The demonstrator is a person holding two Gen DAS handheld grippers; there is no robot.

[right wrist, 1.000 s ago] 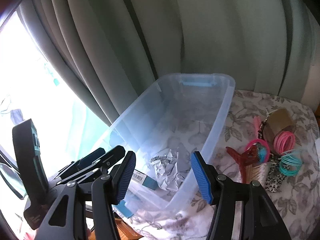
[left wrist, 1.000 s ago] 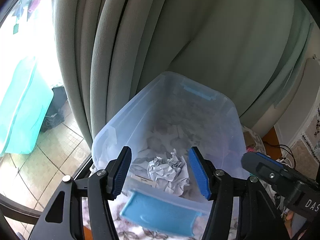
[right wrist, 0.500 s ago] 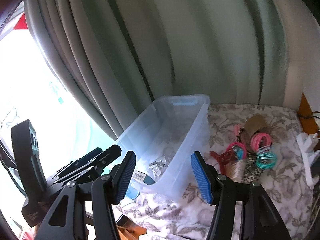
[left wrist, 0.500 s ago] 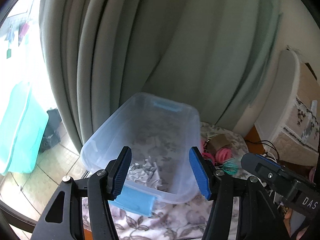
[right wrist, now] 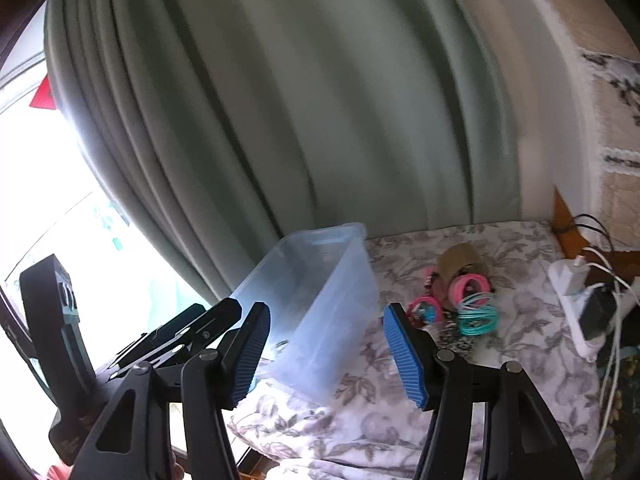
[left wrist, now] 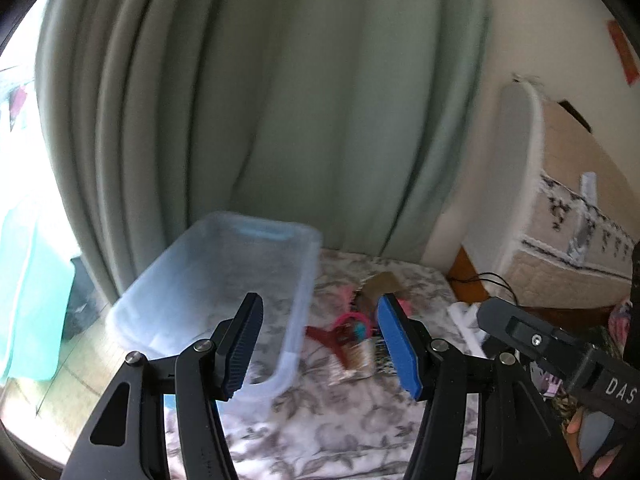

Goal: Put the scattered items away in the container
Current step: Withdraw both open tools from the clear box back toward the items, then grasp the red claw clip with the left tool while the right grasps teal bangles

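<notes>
A clear plastic bin [left wrist: 224, 280] [right wrist: 320, 280] stands on the flowered cloth [left wrist: 320, 432], in front of the curtain. To its right lies a small heap: a red hair claw [left wrist: 326, 336], a brown cardboard roll [right wrist: 460, 258], pink coil ties [right wrist: 468, 286] and teal coil ties [right wrist: 478, 316]. My left gripper [left wrist: 320, 299] hangs open and empty before the bin's near right corner. My right gripper [right wrist: 326, 307] is open and empty too, level with the bin's near end. The bin's contents are blurred.
Grey-green curtains [left wrist: 280, 120] hang right behind the bin. A white power strip with chargers and cables [right wrist: 580, 300] lies at the cloth's right edge. A padded white board and a cardboard box [left wrist: 560, 200] stand at the right. A bright window is on the left.
Both grippers have drawn back and up from the bin and swung right. The bin looks smaller, and the heap of hair items has come into the left wrist view.
</notes>
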